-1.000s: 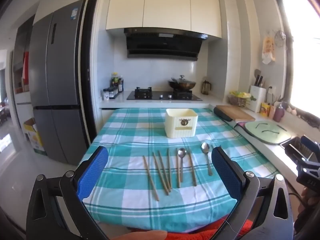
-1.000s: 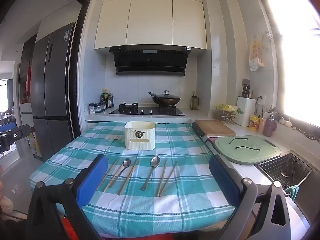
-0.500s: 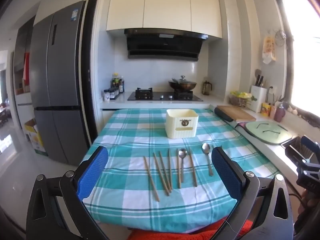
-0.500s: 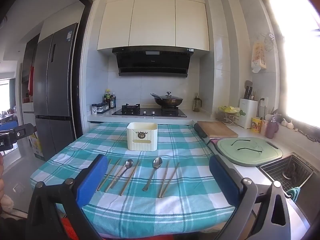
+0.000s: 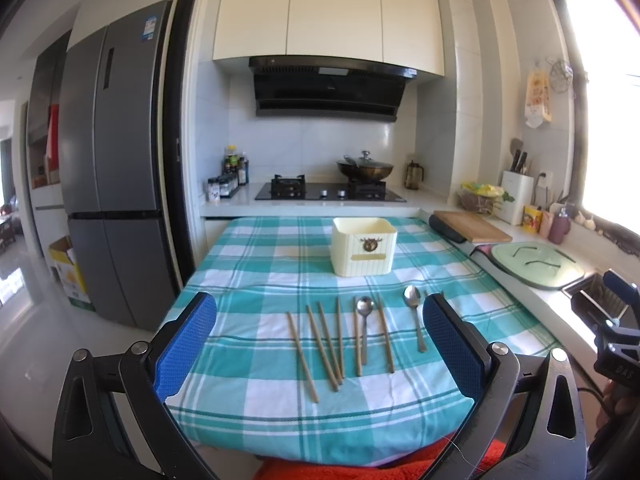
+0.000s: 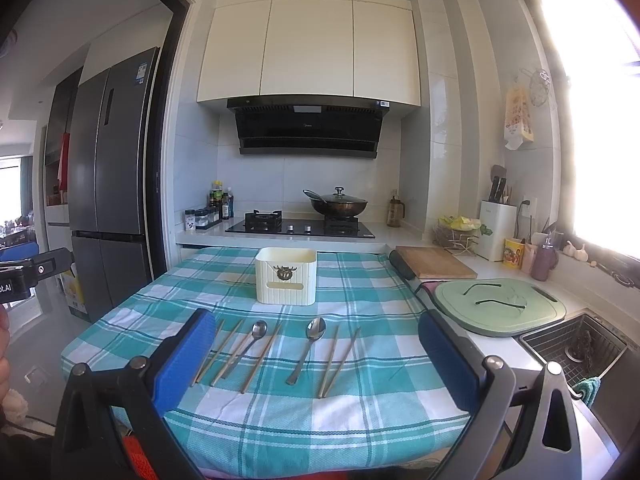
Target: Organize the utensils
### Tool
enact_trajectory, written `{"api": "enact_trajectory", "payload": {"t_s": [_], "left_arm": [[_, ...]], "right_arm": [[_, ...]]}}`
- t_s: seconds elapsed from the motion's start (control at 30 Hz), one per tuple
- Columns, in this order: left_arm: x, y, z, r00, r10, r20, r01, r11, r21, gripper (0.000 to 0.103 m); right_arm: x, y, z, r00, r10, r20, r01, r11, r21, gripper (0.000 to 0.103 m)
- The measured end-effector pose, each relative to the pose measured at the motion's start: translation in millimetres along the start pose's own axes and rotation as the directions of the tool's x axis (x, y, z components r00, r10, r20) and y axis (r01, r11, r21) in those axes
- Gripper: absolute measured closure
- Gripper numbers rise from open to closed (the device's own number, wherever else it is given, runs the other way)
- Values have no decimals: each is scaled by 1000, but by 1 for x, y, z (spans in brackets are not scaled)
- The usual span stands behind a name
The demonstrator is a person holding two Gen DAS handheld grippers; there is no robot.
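Kitchen light falls on a table covered with a teal checked cloth (image 5: 248, 292), with the stove and a lidded wok behind it. On the cloth lie thin wooden chopsticks (image 5: 320, 344) and two metal spoons, one (image 5: 364, 320) among the sticks and one (image 5: 414, 312) more to the right. A cream holder (image 5: 363, 252) stands upright behind them, apart from the row.

Left gripper (image 5: 320, 344) and right gripper (image 6: 316, 354) are both spread wide and hold nothing, hovering near the front edge of the table.

I judge the chopsticks as light, stiff and very flat on the soft cloth, so they may roll or slip; taking them across the middle seems safest. The spoons look heavier and smooth, and the slim handle near its middle is probably the best place to pinch. Sticks lying close together could come up together.
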State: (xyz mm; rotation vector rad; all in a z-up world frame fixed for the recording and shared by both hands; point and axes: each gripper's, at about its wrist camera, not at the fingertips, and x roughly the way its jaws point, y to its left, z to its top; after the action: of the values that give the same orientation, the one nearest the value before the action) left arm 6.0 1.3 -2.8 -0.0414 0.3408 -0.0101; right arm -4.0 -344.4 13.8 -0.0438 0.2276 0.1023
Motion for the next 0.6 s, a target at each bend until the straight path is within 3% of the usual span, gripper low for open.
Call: {"api": "enact_trajectory", "payload": {"t_s": [0.6], "left_arm": [[0, -3, -1, 1000, -2, 0, 2, 1000, 7, 0]], "right_arm": [[1, 1, -1, 1000, 4, -4, -4, 1000, -1, 0]]}}
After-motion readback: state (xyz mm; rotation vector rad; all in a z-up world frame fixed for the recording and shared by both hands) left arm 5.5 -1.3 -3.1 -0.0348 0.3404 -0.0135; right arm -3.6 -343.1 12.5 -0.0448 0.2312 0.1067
